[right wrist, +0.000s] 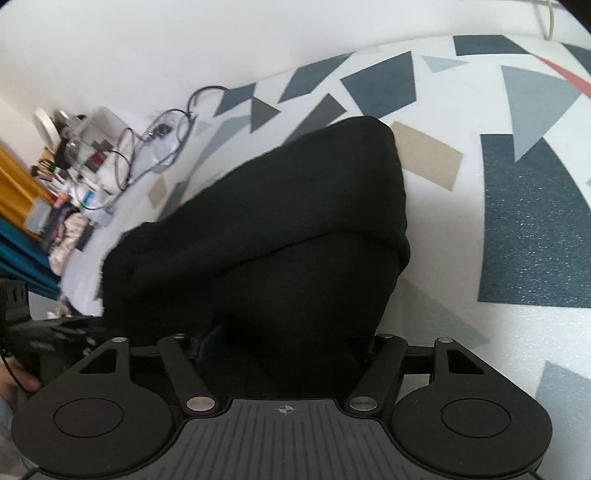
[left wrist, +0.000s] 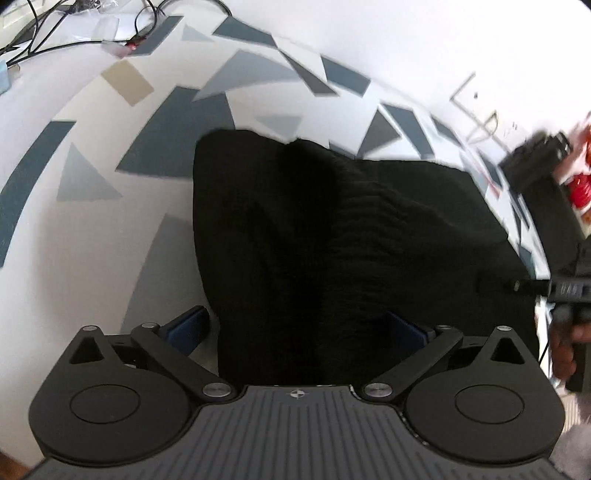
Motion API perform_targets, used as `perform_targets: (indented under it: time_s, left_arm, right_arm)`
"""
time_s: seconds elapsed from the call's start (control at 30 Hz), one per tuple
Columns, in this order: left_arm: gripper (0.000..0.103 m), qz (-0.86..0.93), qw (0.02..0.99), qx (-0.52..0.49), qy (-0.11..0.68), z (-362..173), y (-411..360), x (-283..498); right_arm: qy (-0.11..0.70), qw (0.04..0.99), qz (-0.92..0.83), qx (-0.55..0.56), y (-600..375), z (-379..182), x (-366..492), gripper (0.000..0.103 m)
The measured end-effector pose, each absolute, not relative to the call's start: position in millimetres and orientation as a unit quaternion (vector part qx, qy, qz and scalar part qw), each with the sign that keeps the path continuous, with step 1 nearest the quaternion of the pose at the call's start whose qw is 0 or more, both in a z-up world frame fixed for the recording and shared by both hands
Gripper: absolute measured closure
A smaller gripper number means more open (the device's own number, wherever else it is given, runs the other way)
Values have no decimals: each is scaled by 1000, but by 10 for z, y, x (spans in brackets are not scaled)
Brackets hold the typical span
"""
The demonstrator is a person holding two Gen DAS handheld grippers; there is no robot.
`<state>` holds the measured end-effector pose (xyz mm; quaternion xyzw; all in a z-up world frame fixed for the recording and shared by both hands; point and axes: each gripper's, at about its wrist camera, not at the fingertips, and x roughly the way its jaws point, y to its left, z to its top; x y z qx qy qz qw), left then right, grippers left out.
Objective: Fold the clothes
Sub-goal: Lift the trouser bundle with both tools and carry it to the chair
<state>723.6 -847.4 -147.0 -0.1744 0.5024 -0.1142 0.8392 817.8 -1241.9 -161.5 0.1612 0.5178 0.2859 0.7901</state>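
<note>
Black garment (left wrist: 332, 240) lies on the patterned sheet (left wrist: 92, 240), bunched rather than flat; a thick fold runs across it in the right wrist view (right wrist: 277, 229), with one layer lapped over another. Knit ribbing shows on the upper layer in the left wrist view.

Left gripper (left wrist: 299, 328): jaws set wide, cloth heaped between the blue pads (left wrist: 188, 328). The pads do not look pressed together, so it reads as spread around the fabric; whether it actually pinches anything I cannot tell.

Right gripper (right wrist: 284, 343): fingertips buried under cloth, linkage arms angled inward. Probably clamped on the near edge, but the pads are hidden, so not certain.

Step, as judged: mid-fold, both tools at the near hem. Next move likely calls for a firm hold on both corners and an even carry across, keeping the edge taut so layers land square.

Room: open sheet left of and beyond the garment. Cables (left wrist: 55, 33) and small clutter (right wrist: 66, 177) sit along the far side, well apart. The other gripper (left wrist: 569, 291) is close on the right, so side clearance there is tight.
</note>
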Motion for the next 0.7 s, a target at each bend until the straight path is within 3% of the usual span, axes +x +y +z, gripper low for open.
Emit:
perform_targets:
  time_s: [0.17, 0.2, 0.23, 0.27, 0.3, 0.43, 0.5, 0.7]
  left_arm:
    - [0, -111, 846, -159, 497, -1478, -8525, 7336]
    - [1, -107, 846, -160, 497, -1476, -8535, 7341]
    - [1, -106, 847, -159, 496, -1467, -8555, 7341]
    - [10, -110, 849, -155, 493, -1443, -8587, 7333]
    - [41, -121, 848, -159, 491, -1420, -8616, 7327]
    - [49, -114, 840, -204, 490, -1439, -8701, 7282]
    - [59, -90, 843, -226, 480, -1415, -8694, 7214]
    - [66, -31, 887, -209, 410, -1018, -8794, 6759]
  right_arm:
    - [514, 780, 302, 194, -12470, -1680, 8265, 30]
    - [513, 777, 308, 197, -12469, -1688, 8293, 30]
    - [516, 773, 314, 196, -12448, -1700, 8325, 37]
    - [520, 769, 319, 193, -12420, -1715, 8357, 58]
    - [524, 764, 324, 190, -12392, -1731, 8390, 65]
    - [526, 751, 349, 194, -12292, -1764, 8456, 71]
    - [523, 750, 358, 189, -12256, -1748, 8479, 75]
    - [477, 739, 430, 204, -12061, -1451, 8423, 81]
